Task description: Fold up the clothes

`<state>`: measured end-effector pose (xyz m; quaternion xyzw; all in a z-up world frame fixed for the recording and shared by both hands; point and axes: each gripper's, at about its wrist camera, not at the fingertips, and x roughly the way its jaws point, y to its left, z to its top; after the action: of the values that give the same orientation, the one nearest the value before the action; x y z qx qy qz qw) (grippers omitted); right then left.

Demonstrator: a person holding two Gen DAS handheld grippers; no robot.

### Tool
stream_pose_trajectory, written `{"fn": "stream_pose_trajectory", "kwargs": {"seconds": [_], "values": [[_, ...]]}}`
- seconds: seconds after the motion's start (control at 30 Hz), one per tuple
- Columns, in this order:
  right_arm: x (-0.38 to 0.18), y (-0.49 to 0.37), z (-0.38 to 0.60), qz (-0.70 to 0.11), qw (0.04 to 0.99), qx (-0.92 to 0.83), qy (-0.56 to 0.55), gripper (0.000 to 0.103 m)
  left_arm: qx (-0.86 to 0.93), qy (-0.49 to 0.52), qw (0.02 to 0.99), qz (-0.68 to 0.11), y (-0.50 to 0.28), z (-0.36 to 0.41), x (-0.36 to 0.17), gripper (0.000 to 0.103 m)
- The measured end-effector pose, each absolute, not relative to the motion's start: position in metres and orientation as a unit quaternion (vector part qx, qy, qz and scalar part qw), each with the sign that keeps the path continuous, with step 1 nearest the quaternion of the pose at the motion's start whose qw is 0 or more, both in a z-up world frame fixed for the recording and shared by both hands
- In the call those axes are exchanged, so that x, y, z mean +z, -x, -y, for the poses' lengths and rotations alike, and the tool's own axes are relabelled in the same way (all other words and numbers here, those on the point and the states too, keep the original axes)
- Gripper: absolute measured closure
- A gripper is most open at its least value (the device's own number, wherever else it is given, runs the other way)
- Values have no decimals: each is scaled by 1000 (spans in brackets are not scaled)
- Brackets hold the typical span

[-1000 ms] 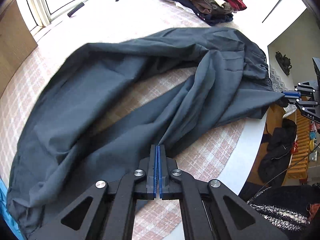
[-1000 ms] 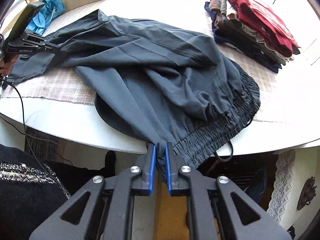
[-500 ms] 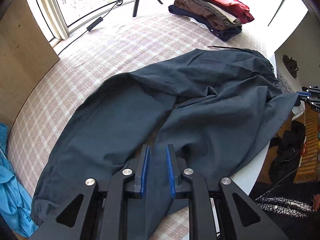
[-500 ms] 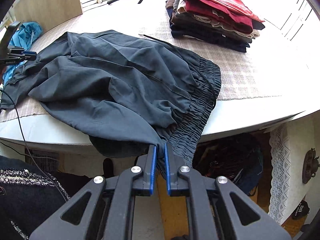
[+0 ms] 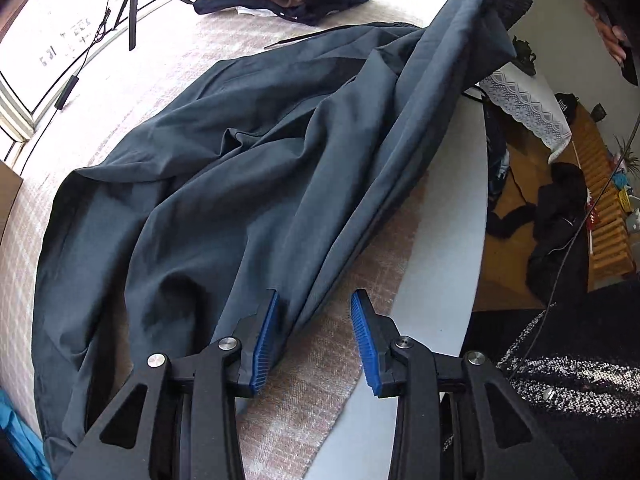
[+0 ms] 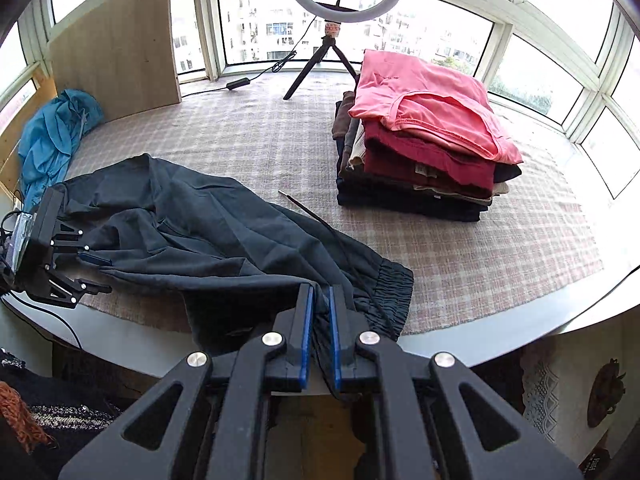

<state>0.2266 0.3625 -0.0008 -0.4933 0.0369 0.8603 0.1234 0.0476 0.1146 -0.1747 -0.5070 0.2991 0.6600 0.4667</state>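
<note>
Dark grey trousers [image 5: 224,184] lie spread and rumpled on the checked tablecloth; they also show in the right wrist view [image 6: 208,240]. My left gripper [image 5: 314,300] is open, its jaws wide apart over a trouser leg near the table's front edge, the left pad touching the cloth. It shows at the left in the right wrist view [image 6: 94,270]. My right gripper [image 6: 320,296] is shut on the trousers' waistband end and holds it lifted above the table edge. That raised end shows at the top right of the left wrist view [image 5: 488,12].
A stack of folded clothes [image 6: 424,148] with a pink top stands at the back right. A blue garment [image 6: 52,136] lies at the left by a wooden board [image 6: 116,48]. A ring light on a tripod [image 6: 332,36] stands at the back. The table edge [image 5: 444,280] runs near.
My left gripper let go of the trouser leg and opened wide. My right gripper lifted the waistband end up and over the table, still shut on it.
</note>
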Motion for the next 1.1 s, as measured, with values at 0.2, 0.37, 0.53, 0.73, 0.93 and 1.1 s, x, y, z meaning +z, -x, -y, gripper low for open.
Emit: {"fn": "stream_pose_trajectory", "kwargs": {"seconds": [0.2, 0.37, 0.53, 0.73, 0.93, 1.1], "values": [[20, -225, -369, -26, 122, 870, 477, 95, 675, 515, 457, -265, -41, -94, -169, 64], [34, -224, -382, -31, 126, 878, 460, 95, 687, 536, 418, -256, -36, -78, -187, 64], [51, -221, -386, -30, 123, 889, 440, 95, 718, 520, 403, -227, -43, -64, -181, 63], [81, -218, -388, -20, 129, 902, 412, 101, 734, 546, 347, -205, -23, -58, -204, 101], [77, -217, -392, -33, 106, 888, 446, 100, 782, 514, 333, -119, 7, -9, -150, 101], [-12, -213, -395, -82, 88, 851, 511, 63, 815, 479, 305, -111, 27, 24, -113, 101]]}}
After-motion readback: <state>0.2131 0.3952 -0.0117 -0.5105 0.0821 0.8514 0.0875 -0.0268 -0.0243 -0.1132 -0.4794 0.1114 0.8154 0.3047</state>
